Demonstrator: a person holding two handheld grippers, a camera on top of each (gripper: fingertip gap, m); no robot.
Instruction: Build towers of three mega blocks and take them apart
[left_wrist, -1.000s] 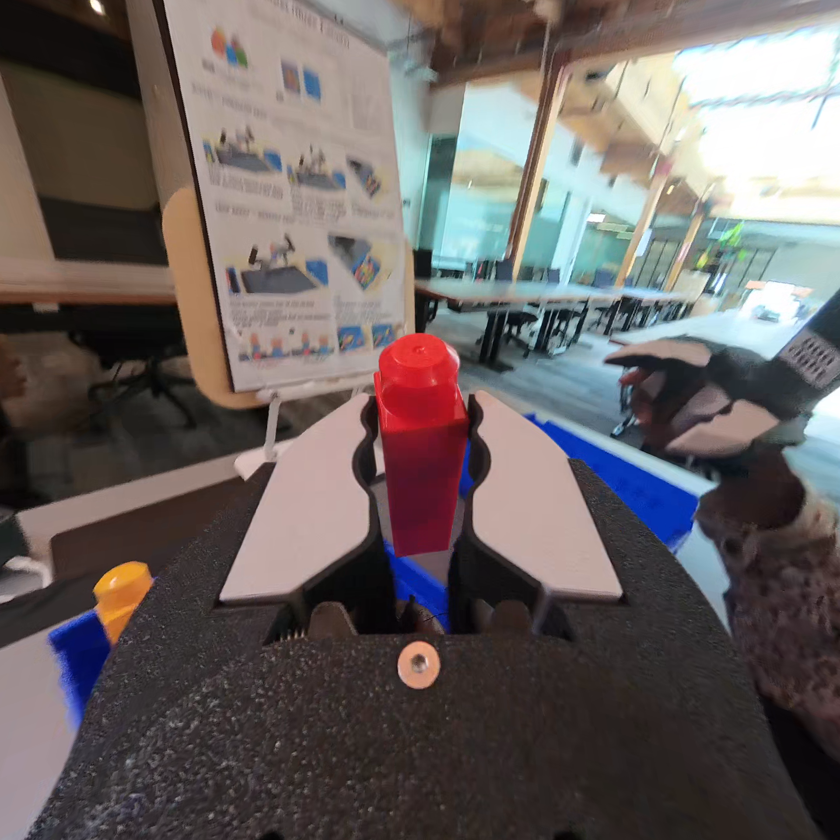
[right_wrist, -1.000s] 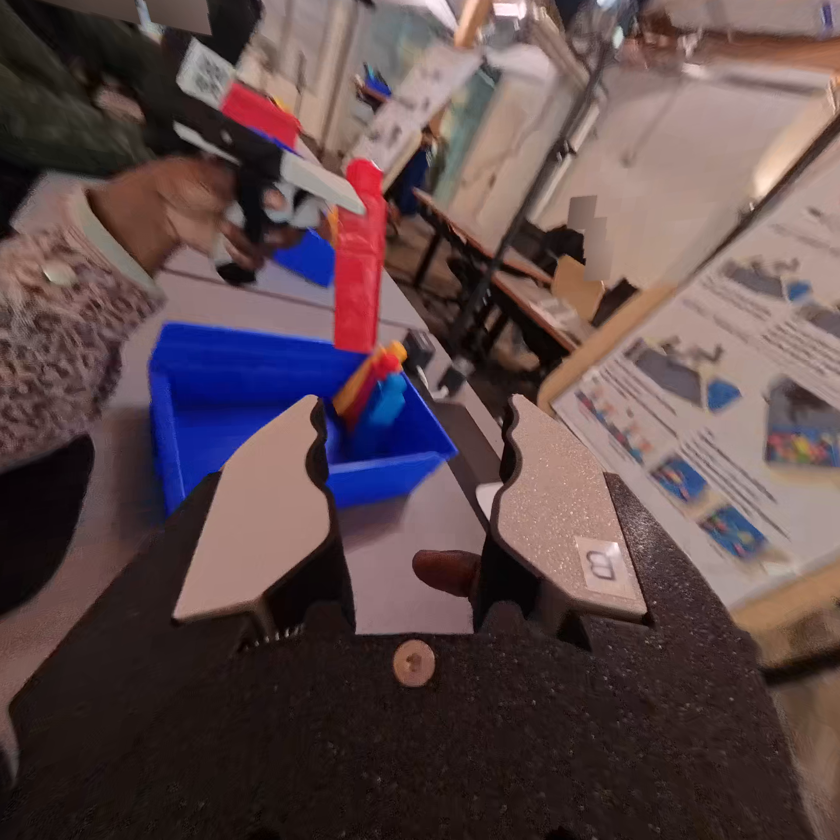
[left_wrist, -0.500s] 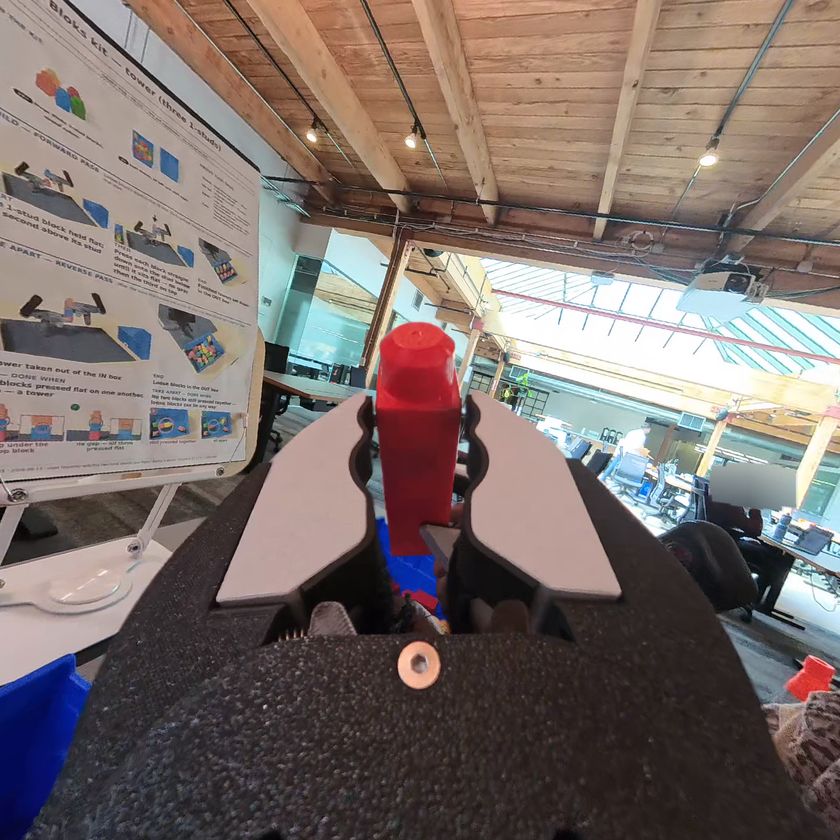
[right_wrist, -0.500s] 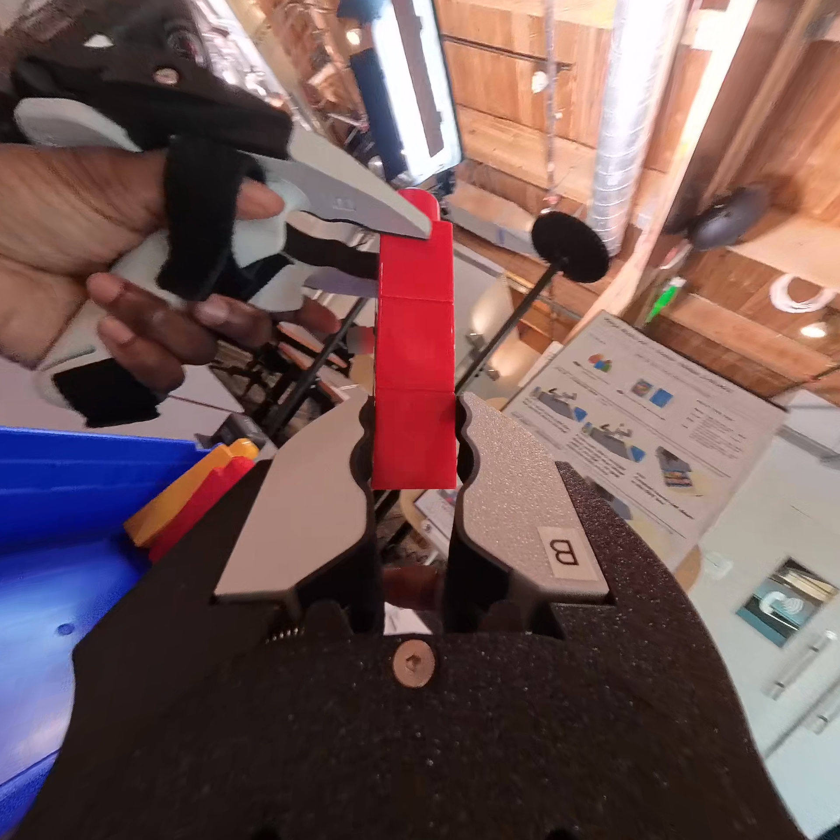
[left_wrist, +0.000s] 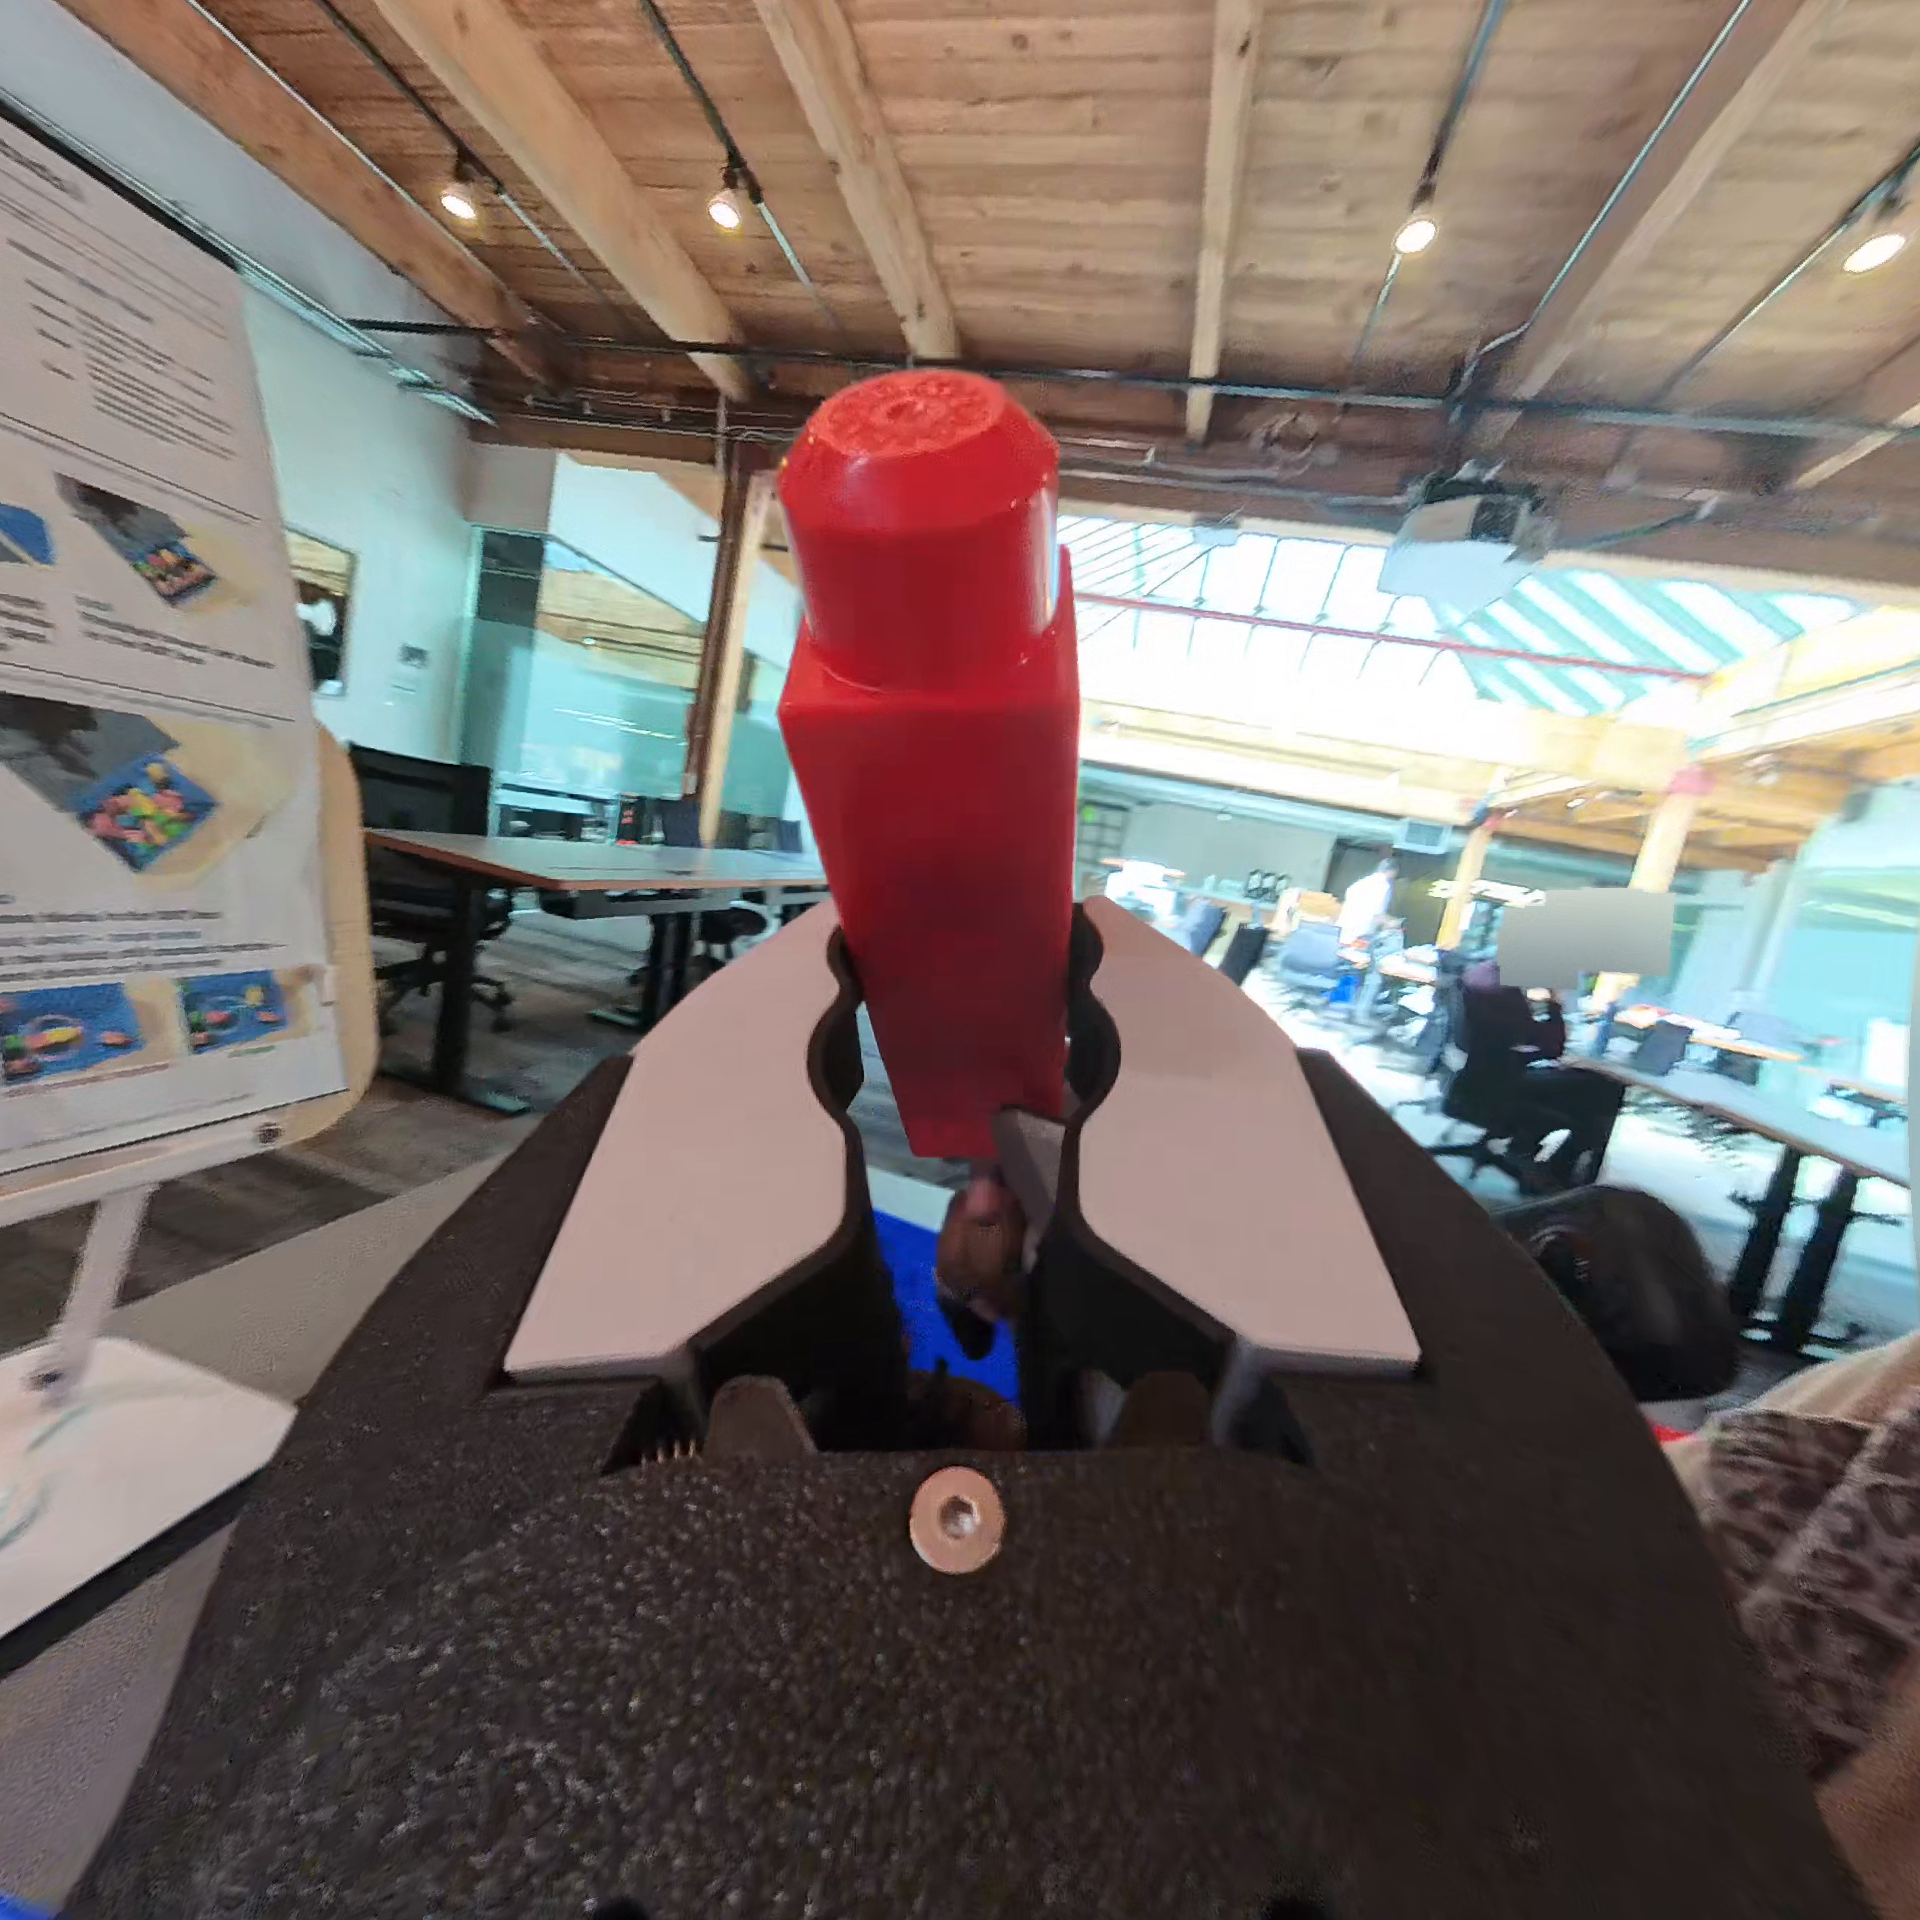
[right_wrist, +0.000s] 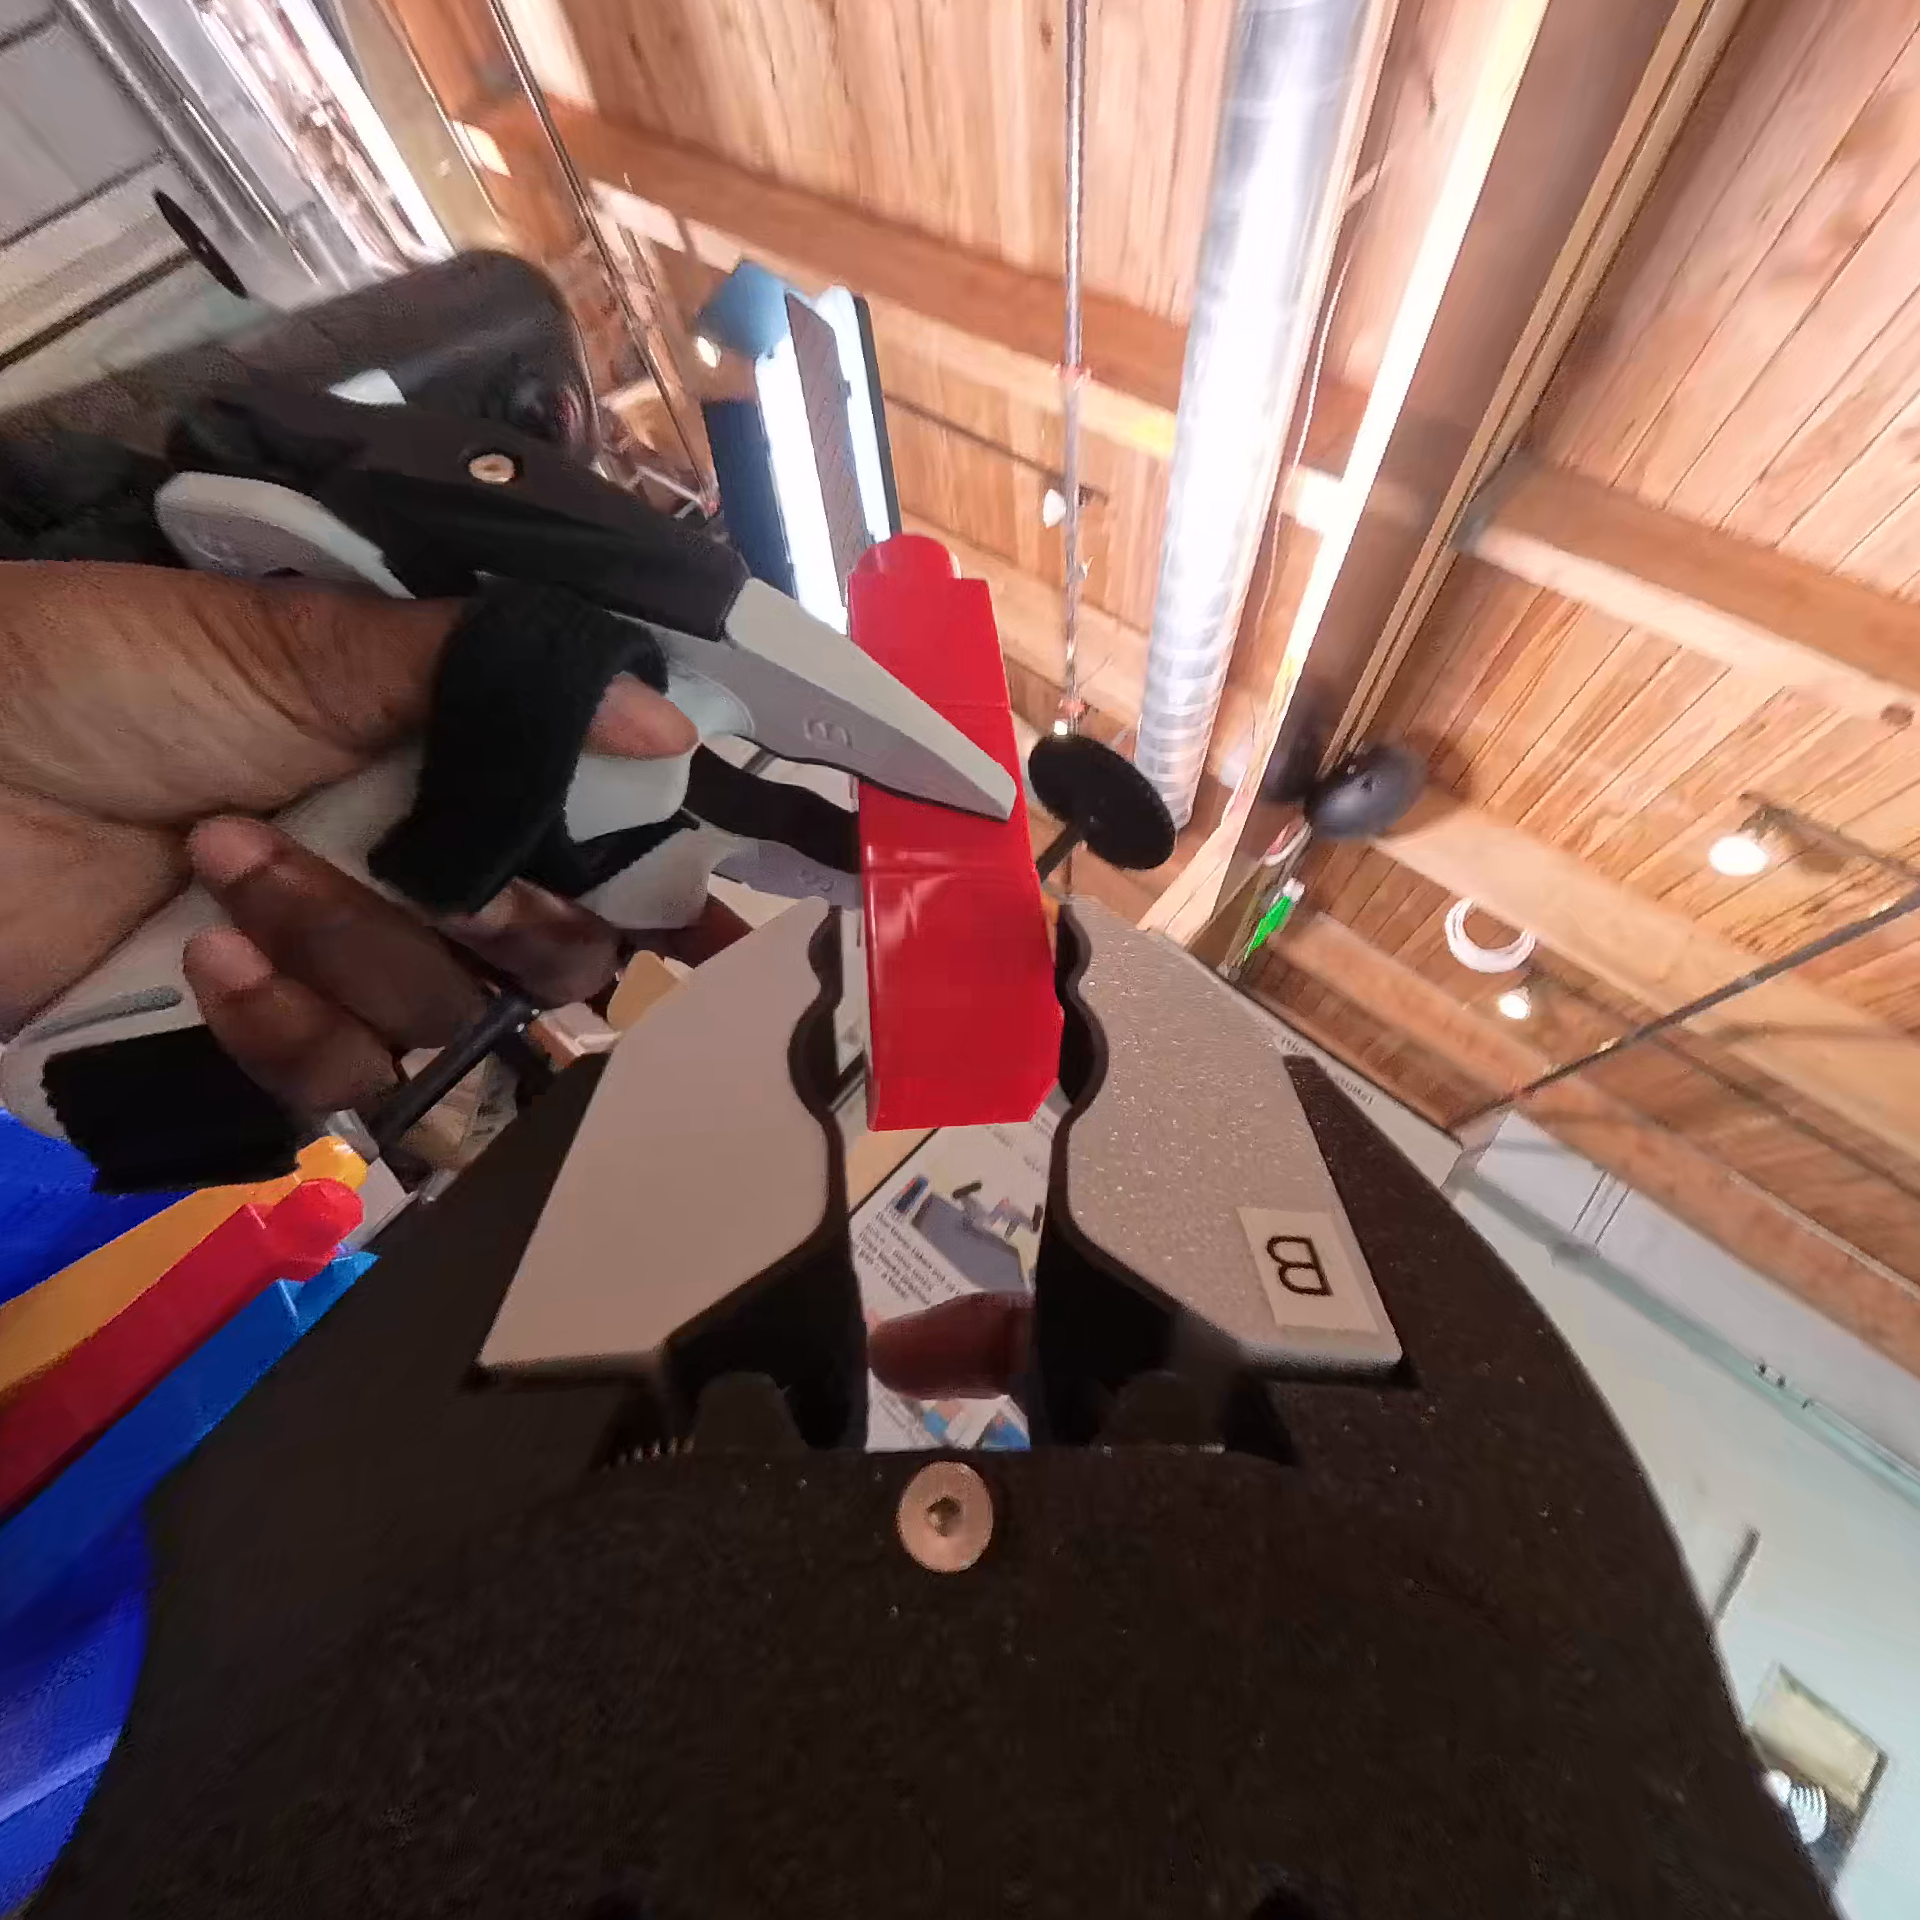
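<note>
Separation is judged the step in hand: the red tower (right_wrist: 951, 883) is held in mid-air, clamped near its middle by the left gripper (left_wrist: 961, 1023) and at its bottom block by the right gripper (right_wrist: 945, 1023). A straight pull is advised, twisting avoided.

Open-plan office: long desks (left_wrist: 592, 873), swivel chairs (left_wrist: 1496, 1081), timber-beam ceiling (left_wrist: 935, 156), track lights (left_wrist: 724, 211).

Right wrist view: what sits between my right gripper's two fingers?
The bottom block of the red tower fills that gap in the right wrist view; the left gripper pinches the tower higher up.
</note>
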